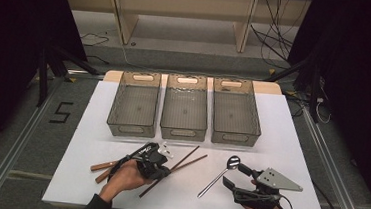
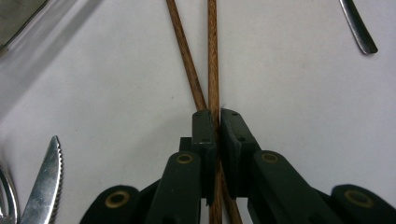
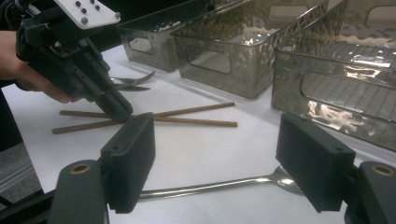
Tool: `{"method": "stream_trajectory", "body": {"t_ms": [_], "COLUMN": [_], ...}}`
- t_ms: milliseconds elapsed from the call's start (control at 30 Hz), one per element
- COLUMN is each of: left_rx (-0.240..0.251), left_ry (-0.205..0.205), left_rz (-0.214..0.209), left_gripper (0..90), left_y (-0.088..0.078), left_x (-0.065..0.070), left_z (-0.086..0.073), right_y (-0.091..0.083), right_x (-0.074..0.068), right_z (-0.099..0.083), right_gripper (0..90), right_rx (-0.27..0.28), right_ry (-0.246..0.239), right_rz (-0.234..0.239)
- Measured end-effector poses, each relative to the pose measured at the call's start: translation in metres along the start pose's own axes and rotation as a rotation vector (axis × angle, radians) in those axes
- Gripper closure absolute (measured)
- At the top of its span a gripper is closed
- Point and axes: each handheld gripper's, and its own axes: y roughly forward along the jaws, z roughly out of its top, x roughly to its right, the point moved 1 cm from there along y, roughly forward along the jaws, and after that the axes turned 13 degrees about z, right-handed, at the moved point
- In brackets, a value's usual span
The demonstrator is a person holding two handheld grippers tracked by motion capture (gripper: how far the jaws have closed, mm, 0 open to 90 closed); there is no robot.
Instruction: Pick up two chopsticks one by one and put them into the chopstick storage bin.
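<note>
Two brown wooden chopsticks [image 1: 188, 160] lie crossed on the white table [image 1: 294, 158] in front of the bins. My left gripper [image 1: 166, 171] is shut on one chopstick [image 2: 213, 56]. The other chopstick [image 2: 184, 51] runs under the jaws at a slant. The same gripper [image 3: 122, 112] shows in the right gripper view, tips down on the sticks. A metal spoon [image 1: 216, 179] lies to the right, its bowl toward the bins. My right gripper [image 1: 232, 176] stands open low over the table. The spoon's handle [image 3: 201, 189] lies just beyond its jaws [image 3: 215, 154], untouched.
Three see-through grey bins [image 1: 134, 105] [image 1: 185, 107] [image 1: 236, 111] stand in a row at the back, with nothing in them. Wooden-handled cutlery [image 1: 103, 166] lies left of my left hand. A serrated knife blade [image 2: 46, 182] sits close beside the left jaws.
</note>
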Motion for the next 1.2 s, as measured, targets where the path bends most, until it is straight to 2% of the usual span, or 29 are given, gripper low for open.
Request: {"method": "stream_trajectory", "body": {"t_ms": [467,667,767,933,1033,1067,1100,1133,1200], "left_rx": [0.039,0.064,0.097,0.121,0.148,0.164,0.197,0.197,0.237], "left_ry": [-0.019,-0.03,-0.059,-0.07,-0.092,-0.102,-0.133,-0.133,-0.169], "left_rz": [-0.022,-0.014,-0.01,0.003,0.015,0.018,0.024,0.024,0.034], "left_gripper": [84.5,84.5,84.5,84.5,84.5,84.5,84.5,84.5,84.5], "left_y": [-0.01,-0.017,-0.024,-0.03,-0.038,-0.041,-0.05,-0.05,-0.058], "left_x": [-0.005,-0.009,-0.012,-0.018,-0.024,-0.027,-0.035,-0.035,-0.044], "left_z": [0.0,0.001,0.001,0.001,-0.001,-0.001,-0.003,-0.003,-0.005], "right_y": [0.0,-0.001,-0.001,-0.001,-0.001,-0.001,-0.002,-0.002,-0.002], "right_x": [0.0,0.0,0.0,0.0,0.0,0.001,0.001,0.001,0.001], "right_z": [0.0,0.0,0.0,0.0,0.0,0.0,0.0,0.0,0.0], "right_gripper": [29.0,29.0,29.0,29.0,29.0,29.0,29.0,29.0,29.0], "right_rx": [0.003,0.002,0.002,0.005,0.005,0.006,0.008,0.007,0.009], "right_ry": [0.0,0.0,0.0,0.003,0.003,0.003,0.004,0.003,0.005], "right_rz": [0.001,0.001,0.002,0.0,-0.002,-0.002,-0.005,-0.005,-0.005]}}
